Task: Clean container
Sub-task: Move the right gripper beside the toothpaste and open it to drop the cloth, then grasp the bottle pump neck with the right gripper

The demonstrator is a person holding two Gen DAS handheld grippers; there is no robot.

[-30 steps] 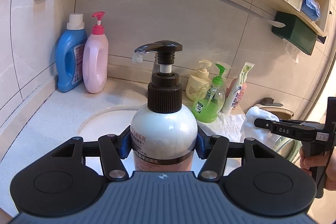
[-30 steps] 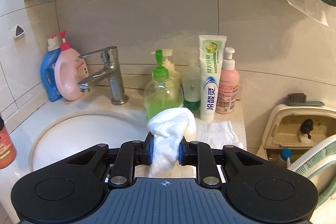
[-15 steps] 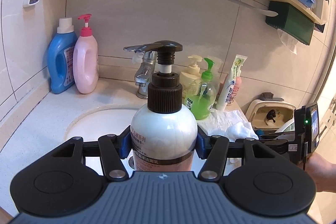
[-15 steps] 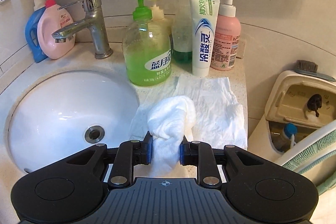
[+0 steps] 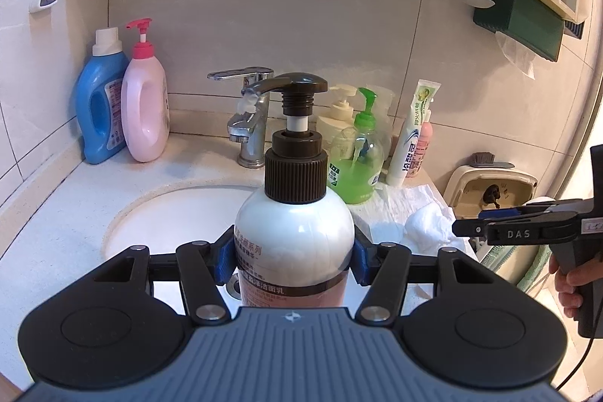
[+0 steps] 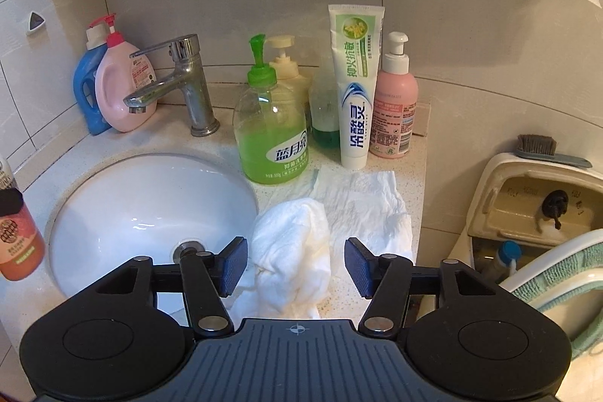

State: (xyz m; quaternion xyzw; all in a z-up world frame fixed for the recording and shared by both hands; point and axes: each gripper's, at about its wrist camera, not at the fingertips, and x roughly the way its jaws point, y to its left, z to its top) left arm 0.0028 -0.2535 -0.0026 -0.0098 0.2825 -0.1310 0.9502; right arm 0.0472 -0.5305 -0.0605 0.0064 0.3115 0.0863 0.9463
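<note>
Bathroom setting: speckled white table point(image 6: 380, 292) with a round sink point(image 6: 124, 210) sunk into it, beige wall tiles behind.

Left hand-held gripper point(image 5: 294, 259): clenched on a white pump bottle point(image 5: 294, 232), blue pads pressing its shoulder from 9 and 3 o'clock. Bottle held upright above the sink, long axis vertical. Dark ribbed collar and pump head on top; spout points toward 9 o'clock in the left wrist view, a blob of white residue at its tip. Printed label on the lower body, partly hidden by the gripper. In the right wrist view only the bottle's orange-pink lower part shows, at the far 9 o'clock edge.

Right hand-held gripper point(image 6: 296, 264): released, jaws spread wide. A crumpled white cloth point(image 6: 292, 251) lies on the table between the pads; cannot tell whether either pad touches it. A flat paper towel point(image 6: 365, 210) lies spread just beyond the cloth, toward 1 o'clock.

Back row along the wall: chrome faucet point(image 6: 181, 78) at 11 o'clock, green soap bottle point(image 6: 271, 134) at 12, toothpaste tube point(image 6: 356, 85) standing cap-down beside it.

In the left wrist view, a hand point(image 5: 569, 285) grips the right gripper's handle at 3 o'clock.
</note>
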